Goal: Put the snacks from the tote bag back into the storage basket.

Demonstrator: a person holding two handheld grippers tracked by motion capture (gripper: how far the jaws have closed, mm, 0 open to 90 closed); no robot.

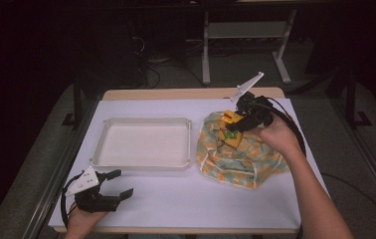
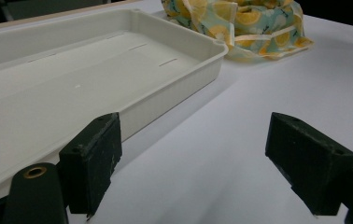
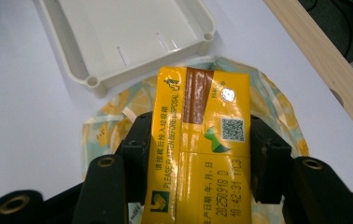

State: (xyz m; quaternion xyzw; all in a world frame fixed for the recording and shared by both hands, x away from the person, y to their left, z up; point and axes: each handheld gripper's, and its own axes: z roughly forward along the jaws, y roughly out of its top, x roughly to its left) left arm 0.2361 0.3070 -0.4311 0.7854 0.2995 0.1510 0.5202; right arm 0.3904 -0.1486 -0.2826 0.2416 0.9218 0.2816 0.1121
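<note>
It looks like a lab or test room. A white-covered table stands on a grey floor, and at twelve o'clock, in the dark, stand metal desk legs and loose cables.

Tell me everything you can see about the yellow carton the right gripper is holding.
The yellow carton is a flat-sided drink box, seemingly coated card. Its top face bears a brown strip, a round foil seal, a QR code, a green logo, printed dates and the words "please flatten before disposal". The right gripper clamps its two sides, holding it above the lemon-print cloth bag, beside the white tray.
</note>
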